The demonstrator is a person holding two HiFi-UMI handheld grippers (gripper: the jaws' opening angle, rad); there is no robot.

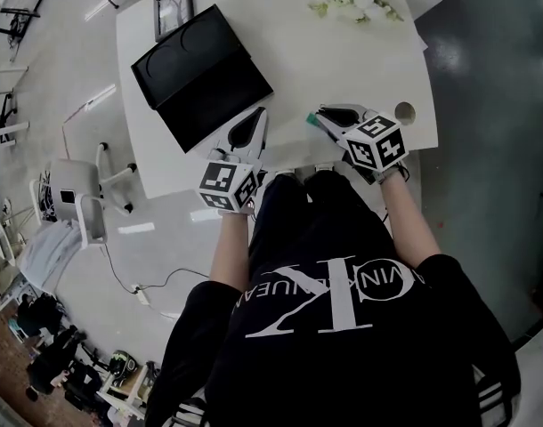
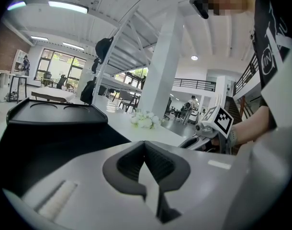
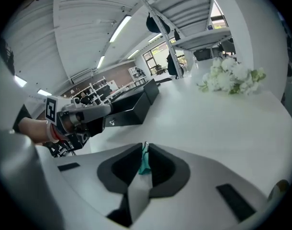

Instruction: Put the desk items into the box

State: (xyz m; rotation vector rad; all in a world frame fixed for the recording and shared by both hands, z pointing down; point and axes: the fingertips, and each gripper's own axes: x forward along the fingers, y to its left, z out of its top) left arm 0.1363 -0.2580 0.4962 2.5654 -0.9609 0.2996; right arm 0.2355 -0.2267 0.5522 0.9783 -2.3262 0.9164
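Got the right gripper (image 3: 145, 147) clamped on a small teal thing (image 3: 144, 164), low over the desk (image 1: 343, 60). Got the left gripper (image 2: 145, 145) closed on nothing, near the open box (image 1: 200, 74).

The left gripper (image 1: 256, 119), aimed at 1 o'clock, has its jaws pressed together; the right gripper (image 1: 320, 116), aimed at 10 o'clock, pinches a thin teal item (image 3: 144, 163).

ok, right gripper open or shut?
Shut. The right gripper is closed on a small teal item: its own view shows the jaws together with the item pinched between them.
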